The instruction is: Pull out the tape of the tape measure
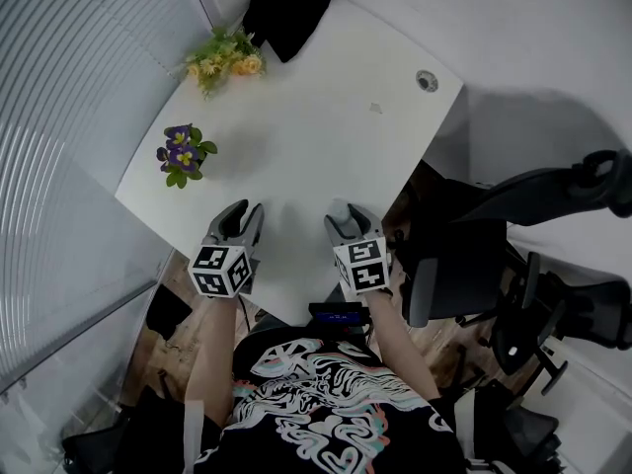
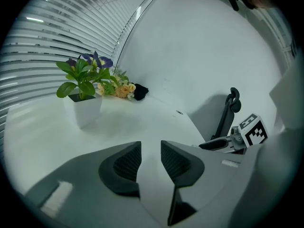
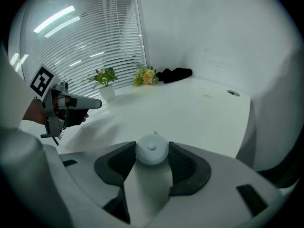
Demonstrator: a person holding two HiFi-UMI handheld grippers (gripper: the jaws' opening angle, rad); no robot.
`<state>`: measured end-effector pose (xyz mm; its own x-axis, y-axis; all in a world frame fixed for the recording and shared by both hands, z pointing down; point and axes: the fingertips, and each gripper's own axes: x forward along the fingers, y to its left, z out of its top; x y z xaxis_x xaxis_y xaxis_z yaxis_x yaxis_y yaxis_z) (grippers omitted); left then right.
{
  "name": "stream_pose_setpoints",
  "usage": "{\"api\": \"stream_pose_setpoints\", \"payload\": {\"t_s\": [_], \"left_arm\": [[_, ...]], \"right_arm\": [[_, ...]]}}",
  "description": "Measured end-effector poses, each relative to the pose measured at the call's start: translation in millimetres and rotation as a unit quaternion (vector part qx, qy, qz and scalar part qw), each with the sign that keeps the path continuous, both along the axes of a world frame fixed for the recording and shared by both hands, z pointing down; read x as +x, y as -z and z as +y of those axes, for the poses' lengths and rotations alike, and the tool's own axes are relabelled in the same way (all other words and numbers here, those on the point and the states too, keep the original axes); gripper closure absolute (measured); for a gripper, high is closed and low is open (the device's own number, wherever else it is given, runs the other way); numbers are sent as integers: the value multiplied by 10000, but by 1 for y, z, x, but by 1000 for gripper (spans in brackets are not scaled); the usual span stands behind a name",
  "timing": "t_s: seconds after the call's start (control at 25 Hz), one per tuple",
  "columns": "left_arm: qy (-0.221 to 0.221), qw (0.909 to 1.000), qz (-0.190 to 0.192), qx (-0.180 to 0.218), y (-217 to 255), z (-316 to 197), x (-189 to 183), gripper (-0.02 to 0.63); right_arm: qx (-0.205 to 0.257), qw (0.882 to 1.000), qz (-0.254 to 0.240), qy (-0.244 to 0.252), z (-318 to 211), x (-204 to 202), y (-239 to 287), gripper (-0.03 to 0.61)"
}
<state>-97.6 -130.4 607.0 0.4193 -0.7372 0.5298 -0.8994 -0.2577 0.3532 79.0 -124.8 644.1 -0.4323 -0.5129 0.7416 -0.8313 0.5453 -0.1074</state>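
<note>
White table (image 1: 326, 117) — right gripper (image 1: 346, 217), tilted down, pinches tape measure (image 3: 151, 150); left gripper (image 1: 240, 215) with fingers (image 2: 124, 163) spread.

White counter (image 1: 326, 117) bearing a potted purple-flowered plant (image 1: 183, 154) near its left edge; yellow flower bunch (image 1: 225, 62) beside black cloth (image 1: 289, 10) at far end. Black office chairs (image 1: 513, 265) at right.

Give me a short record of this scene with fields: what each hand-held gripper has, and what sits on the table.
left hand-held gripper: jaws apart, nothing between them
right hand-held gripper: closed on the tape measure, which is round and white
tape: none seen drawn out
table: white
on the table: potted plant with purple flowers, yellow flowers, black cloth at the far end
</note>
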Motion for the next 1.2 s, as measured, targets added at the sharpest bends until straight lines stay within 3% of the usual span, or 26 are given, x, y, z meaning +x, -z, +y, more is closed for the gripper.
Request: {"api": "stream_pose_setpoints", "payload": {"t_s": [0.2, 0.52, 0.76, 1.2], "left_arm": [[36, 10000, 47, 71, 5, -1, -5, 485], [-31, 9996, 221, 183, 15, 3, -5, 499], [-134, 9979, 543, 332, 29, 1, 7, 499], [-329, 9960, 655, 506, 47, 12, 9, 499]], "right_arm": [[-250, 9985, -427, -230, 2, -7, 6, 360], [-307, 9965, -679, -372, 5, -10, 20, 359], [-495, 9874, -1253, -827, 9, -5, 31, 360], [-569, 9775, -1810, -917, 19, -8, 56, 360]]}}
